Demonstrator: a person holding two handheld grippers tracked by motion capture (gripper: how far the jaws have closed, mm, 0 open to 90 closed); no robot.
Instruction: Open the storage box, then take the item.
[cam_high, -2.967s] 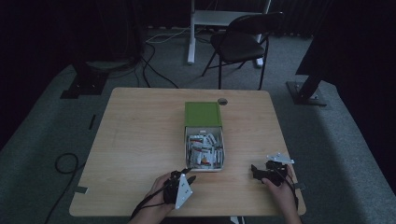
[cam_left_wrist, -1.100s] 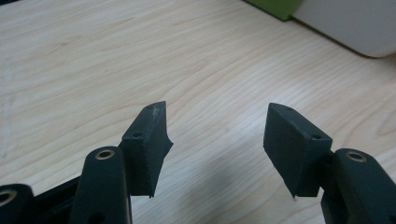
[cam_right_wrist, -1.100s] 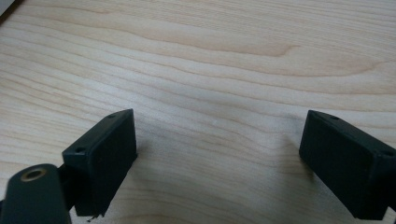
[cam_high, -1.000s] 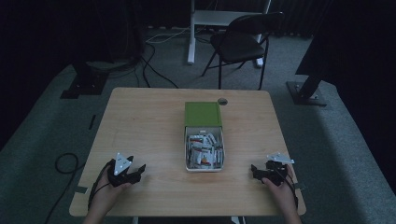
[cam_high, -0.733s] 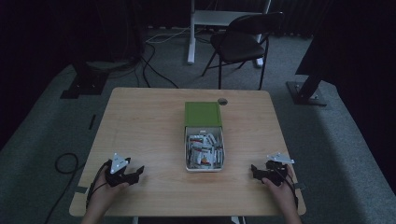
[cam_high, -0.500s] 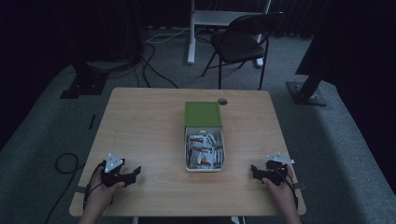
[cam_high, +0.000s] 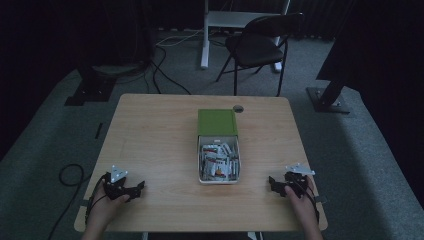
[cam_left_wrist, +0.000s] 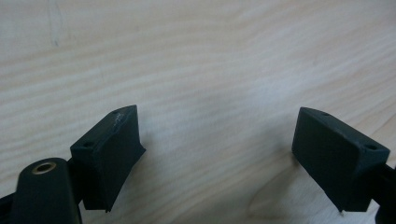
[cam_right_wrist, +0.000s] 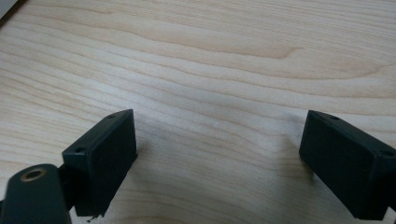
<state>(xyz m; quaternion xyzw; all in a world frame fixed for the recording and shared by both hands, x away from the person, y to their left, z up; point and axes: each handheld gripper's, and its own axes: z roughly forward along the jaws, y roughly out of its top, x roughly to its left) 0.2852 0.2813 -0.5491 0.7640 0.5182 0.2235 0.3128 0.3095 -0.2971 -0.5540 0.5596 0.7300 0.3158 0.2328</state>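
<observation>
A white box (cam_high: 200, 162) with a raised green lid (cam_high: 216, 122) stands mid-table, holding several small packets (cam_high: 218, 160). My left gripper (cam_high: 137, 187) rests low over the table's front left corner. Its jaws have just been opening and stand wide apart over bare wood (cam_left_wrist: 215, 144), nothing between them. My right gripper (cam_high: 273, 182) sits by the front right corner, apart from the box. It is open too, with only wood grain between its fingers (cam_right_wrist: 219, 154).
The wooden table (cam_high: 155, 135) has bare room on both sides of the box. A small round grommet (cam_high: 238, 108) sits behind the lid. A black chair (cam_high: 260, 47) and floor cables (cam_high: 165, 65) lie beyond the far edge.
My left gripper has moved from beside the box out to the front left corner and settled lower there, its jaws wider. The right gripper has not moved.
</observation>
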